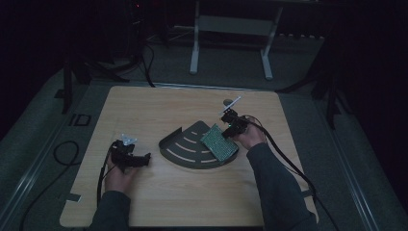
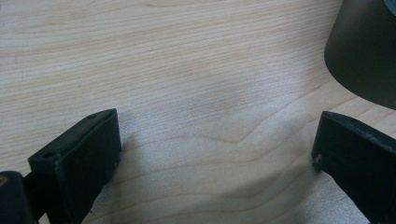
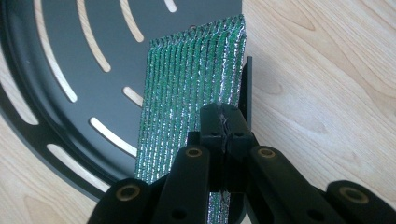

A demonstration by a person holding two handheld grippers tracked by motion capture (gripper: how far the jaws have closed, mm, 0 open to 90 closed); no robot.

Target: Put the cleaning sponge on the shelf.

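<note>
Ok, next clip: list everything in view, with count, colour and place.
Light wooden table: one, centre.
Dark fan-shaped slotted metal tray: one, mid-table.
Green perforated circuit board: one, over the tray's right edge, pinched by the right claw.
White metal frame legs: two, on the floor beyond the table.
Black cables: several, floor and table edges.
Left claw: black, open, near the table's left.
Right claw: black, shut on the board.

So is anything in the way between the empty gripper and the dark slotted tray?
No, nothing visible. The left gripper, jaws open, sits over bare wood, and the table between it and the tray is clear.
</note>
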